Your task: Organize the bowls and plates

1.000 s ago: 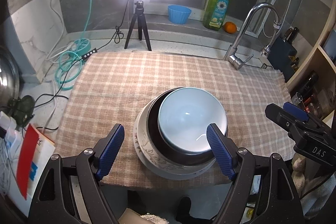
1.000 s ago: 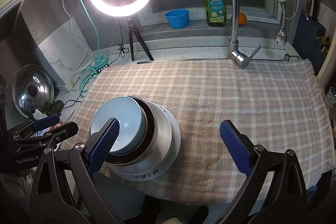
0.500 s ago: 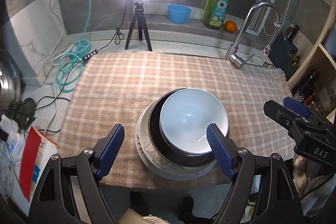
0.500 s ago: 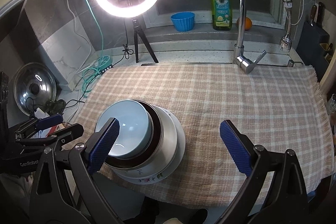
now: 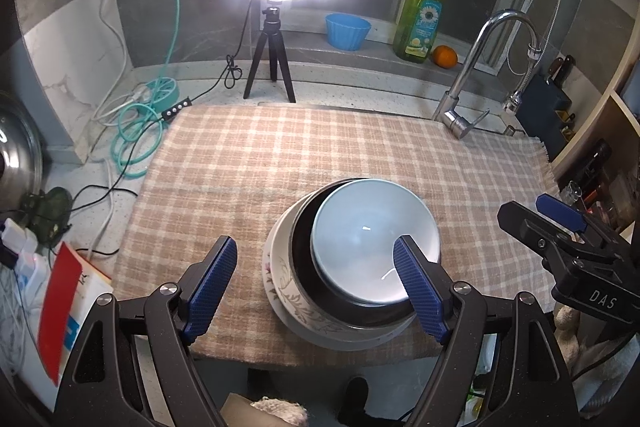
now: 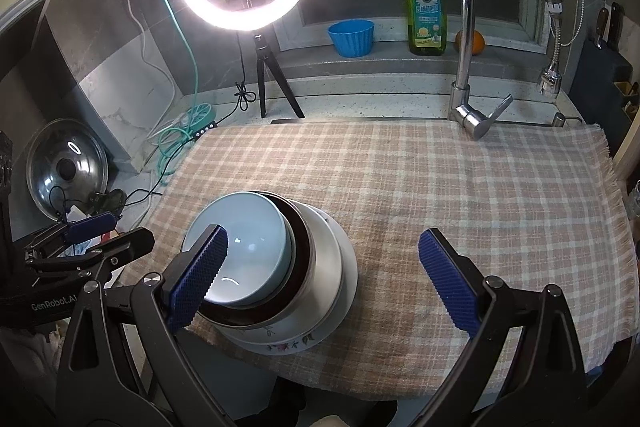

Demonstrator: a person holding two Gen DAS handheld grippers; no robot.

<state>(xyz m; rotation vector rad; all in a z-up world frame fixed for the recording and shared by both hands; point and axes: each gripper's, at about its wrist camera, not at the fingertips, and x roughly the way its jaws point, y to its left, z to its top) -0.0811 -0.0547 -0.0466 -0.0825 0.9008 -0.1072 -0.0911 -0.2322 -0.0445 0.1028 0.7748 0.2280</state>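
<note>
Stack on checked cloth (image 5: 248,163): pale blue bowl (image 5: 374,239), dark bowl (image 5: 304,259), flowered plate (image 5: 280,291). Left gripper (image 5: 316,287) and right gripper (image 6: 322,279): fingers spread, empty. Pot lid (image 6: 66,169) shows whole only in right view.

— What can't you make out near the stack?

— The left gripper (image 5: 316,285) has its right pad in front of the light blue bowl (image 5: 372,235), so that part of the rim is hidden. The dark bowl (image 5: 304,243) under it shows only as a crescent, and the floral plate (image 5: 280,287) only at its outer edge (the bottoms of all three are covered).

— And from the other side?

— The right gripper (image 6: 322,275) has its left pad over the near rim of the same bowl. Left of the left gripper, the pot lid (image 5: 16,155) is cut by the picture's edge, and the red-and-white box (image 5: 60,307) has print too blurred to read.
</note>
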